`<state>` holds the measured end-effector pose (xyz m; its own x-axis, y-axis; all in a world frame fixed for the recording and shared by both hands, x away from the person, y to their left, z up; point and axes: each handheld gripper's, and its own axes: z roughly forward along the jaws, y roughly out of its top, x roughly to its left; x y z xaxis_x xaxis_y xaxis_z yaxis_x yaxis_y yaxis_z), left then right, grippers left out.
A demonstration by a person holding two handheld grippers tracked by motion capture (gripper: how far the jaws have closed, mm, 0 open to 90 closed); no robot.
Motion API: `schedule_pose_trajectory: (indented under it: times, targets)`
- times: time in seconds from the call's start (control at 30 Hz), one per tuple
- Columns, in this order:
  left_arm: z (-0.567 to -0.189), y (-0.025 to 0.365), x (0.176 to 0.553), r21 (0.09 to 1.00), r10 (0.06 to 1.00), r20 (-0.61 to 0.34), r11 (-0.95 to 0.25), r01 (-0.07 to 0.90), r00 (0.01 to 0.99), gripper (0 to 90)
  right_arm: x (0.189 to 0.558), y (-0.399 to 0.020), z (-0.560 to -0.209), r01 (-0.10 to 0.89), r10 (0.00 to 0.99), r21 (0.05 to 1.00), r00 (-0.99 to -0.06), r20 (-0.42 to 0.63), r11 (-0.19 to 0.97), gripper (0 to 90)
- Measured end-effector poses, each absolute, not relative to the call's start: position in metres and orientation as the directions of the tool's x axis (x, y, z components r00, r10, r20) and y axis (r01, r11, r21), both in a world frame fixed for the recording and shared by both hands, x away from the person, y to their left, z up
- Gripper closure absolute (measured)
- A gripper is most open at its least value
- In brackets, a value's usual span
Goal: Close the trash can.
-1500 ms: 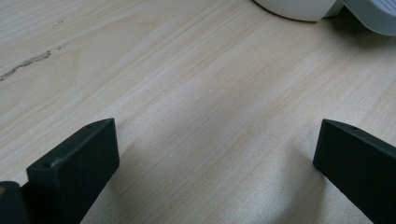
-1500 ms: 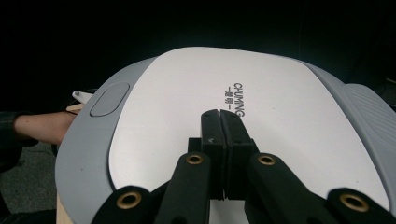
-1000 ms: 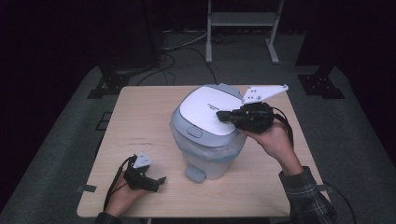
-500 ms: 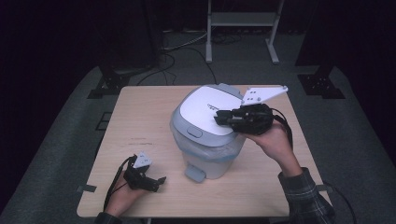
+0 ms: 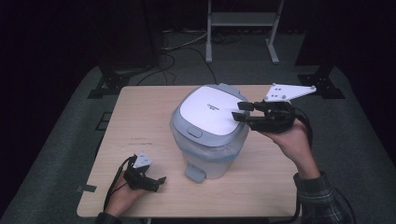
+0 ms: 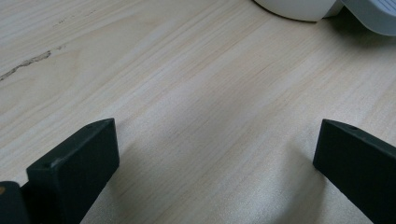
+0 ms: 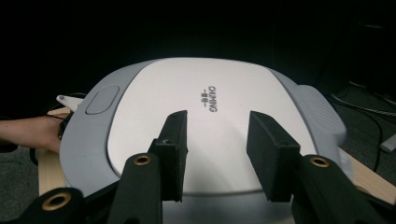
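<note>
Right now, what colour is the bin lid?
White lid with a grey rim, clearest in the right gripper view.

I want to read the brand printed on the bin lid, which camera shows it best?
The right gripper view: the lettering sits large and sharp on the white lid, between the fingers. In the high view it is a tiny unreadable mark. The left gripper view catches just the bin's base edge.

Right gripper (image 5: 242, 111) held level, jaws just opening, nothing between; left gripper (image 5: 158, 183) rested low, jaws apart.
</note>
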<state>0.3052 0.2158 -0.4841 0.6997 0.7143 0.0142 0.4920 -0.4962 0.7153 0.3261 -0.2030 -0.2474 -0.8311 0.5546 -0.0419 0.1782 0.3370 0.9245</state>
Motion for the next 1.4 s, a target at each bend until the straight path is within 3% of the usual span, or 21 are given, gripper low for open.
schedule_pose_trajectory:
  times: [0.5, 1.4]
  targets:
    - [-0.484, 0.216, 0.305, 0.715, 0.715, 0.014, -0.496, 0.493, 0.699, 0.0, 0.315, -0.248, -0.269, 0.228, 0.640, 0.927, -0.768, -0.016, 0.298, 45.7]
    - [-0.484, 0.216, 0.305, 0.712, 0.713, 0.014, -0.500, 0.493, 0.701, 0.0, 0.310, -0.278, -0.374, 0.419, 0.726, 0.839, -0.686, 0.041, 0.348, 19.9]
